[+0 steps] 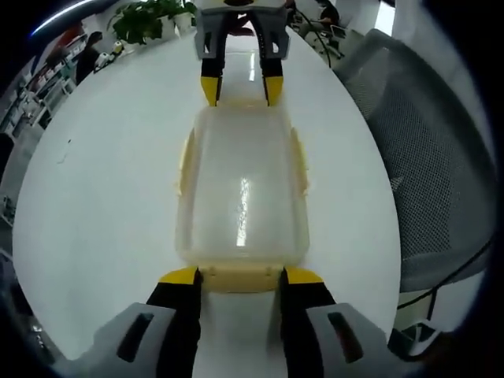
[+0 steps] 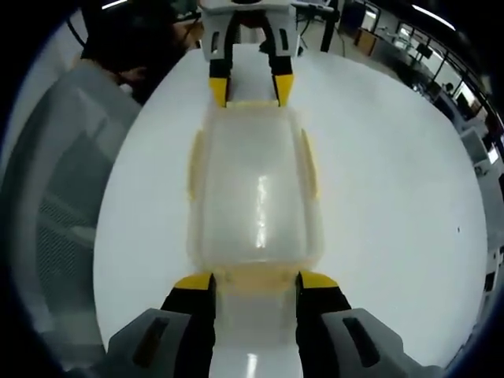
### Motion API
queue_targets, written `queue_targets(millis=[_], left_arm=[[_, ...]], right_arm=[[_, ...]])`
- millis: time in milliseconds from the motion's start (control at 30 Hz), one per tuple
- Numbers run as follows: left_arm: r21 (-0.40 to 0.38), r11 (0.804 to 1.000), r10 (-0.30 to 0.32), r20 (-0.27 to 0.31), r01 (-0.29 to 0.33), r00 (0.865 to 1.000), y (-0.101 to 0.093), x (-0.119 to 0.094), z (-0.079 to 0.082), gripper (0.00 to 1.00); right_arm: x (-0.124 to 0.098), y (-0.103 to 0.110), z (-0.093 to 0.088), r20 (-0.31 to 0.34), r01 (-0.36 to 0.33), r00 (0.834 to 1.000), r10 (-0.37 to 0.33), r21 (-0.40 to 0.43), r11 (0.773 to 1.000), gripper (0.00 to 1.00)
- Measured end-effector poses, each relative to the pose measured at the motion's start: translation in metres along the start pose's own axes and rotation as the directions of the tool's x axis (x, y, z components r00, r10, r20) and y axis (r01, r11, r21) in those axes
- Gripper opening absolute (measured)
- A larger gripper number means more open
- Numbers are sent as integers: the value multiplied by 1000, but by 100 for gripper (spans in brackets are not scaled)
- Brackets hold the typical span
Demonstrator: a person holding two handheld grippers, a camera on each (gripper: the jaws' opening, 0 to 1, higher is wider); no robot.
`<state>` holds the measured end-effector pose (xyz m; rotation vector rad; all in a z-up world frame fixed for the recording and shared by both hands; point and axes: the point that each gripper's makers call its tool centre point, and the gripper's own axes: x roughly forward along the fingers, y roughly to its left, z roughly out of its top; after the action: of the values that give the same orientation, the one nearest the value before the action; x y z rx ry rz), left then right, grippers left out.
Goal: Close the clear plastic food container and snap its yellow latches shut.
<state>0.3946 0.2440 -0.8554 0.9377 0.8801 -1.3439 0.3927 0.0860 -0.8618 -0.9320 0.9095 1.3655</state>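
Clear container lying lidded on white table, no readable writing; left gripper at 6 o'clock, jaws spread beside yellow end latch; right gripper likewise spread at opposite latch; mesh chair at 3 o'clock.

The left gripper and the right gripper are facing each other from opposite ends, both lying low and level. Each is holding its yellow-tipped fingers parted, straddling an end without visibly clamping anything.
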Motion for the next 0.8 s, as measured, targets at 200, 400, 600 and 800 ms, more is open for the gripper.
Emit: queue_targets(millis=[200,400,600,800], left_arm=[[2,1000,14,5,-14,1000,-1,-8,4,39],[5,1000,29,0,-29,1000,-1,-15,9,39],[8,999,46,1,-46,999,-1,-19,13,39],[12,998,56,-8,-56,998,0,-23,17,39]], right_arm=[[-7,0,1,6,14,1000,-14,-7,1000,38],[-16,-1,5,19,25,1000,-25,-15,1000,38],[-25,-2,5,21,46,999,-46,-29,998,38],[-30,-2,5,15,53,999,-53,-33,998,38]])
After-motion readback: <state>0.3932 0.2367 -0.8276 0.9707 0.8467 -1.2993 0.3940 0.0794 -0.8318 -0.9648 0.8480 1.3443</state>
